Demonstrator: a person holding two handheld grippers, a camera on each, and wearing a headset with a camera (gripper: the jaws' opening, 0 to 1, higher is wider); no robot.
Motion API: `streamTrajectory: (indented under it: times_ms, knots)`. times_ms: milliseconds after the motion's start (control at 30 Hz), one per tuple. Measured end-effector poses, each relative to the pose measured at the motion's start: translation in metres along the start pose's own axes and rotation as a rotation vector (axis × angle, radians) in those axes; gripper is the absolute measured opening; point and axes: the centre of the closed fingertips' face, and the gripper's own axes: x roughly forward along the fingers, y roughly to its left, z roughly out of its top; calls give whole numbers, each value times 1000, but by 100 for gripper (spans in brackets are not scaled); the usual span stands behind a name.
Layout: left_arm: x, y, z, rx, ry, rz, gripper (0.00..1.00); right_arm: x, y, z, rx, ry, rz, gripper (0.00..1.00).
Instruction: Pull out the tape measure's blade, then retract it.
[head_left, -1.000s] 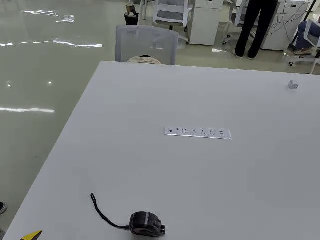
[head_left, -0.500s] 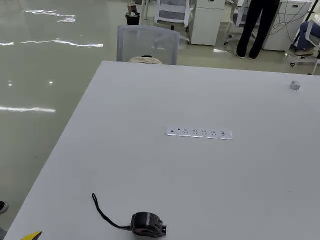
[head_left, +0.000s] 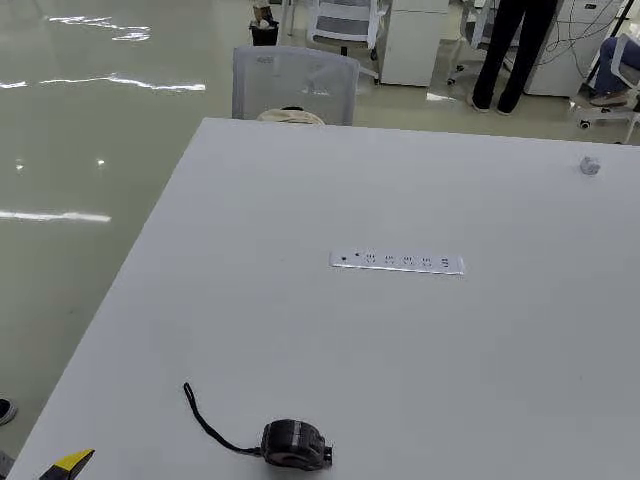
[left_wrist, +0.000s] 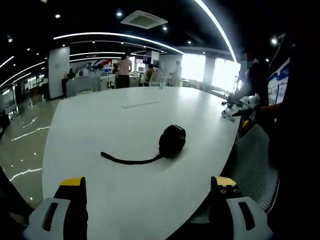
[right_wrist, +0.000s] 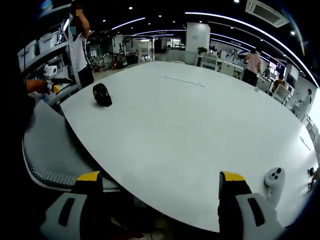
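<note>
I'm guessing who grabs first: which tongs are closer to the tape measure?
Left. The tape measure lies just ahead of the left tongs, far off from the right tongs.

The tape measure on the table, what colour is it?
The tape measure is black, strap too; best in the left gripper view.

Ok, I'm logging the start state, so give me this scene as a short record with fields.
tape measure: on the table, near its front edge, no blade out
strap: lies loose on the table, left of the case
left gripper: jaws apart, empty, short of the tape measure
right gripper: jaws apart, empty, farther off
power strip: mid-table
task: not yet begun
</note>
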Motion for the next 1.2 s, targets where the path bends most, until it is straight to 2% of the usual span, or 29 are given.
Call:
streamTrajectory:
  times_ms: [167,367,767,1200]
  knots:
    - [7,-2,4,18,19,-26,100,7,1,6,-26,-1,21,98]
    - [13,-2,12,31,16,-42,100,13,3,17,-45,-7,37,98]
    - [29,-8,17,59,48,-106,100,33,13,33,-99,-2,92,97]
    - [46,-7,26,107,80,-156,100,48,17,48,-146,0,123,98]
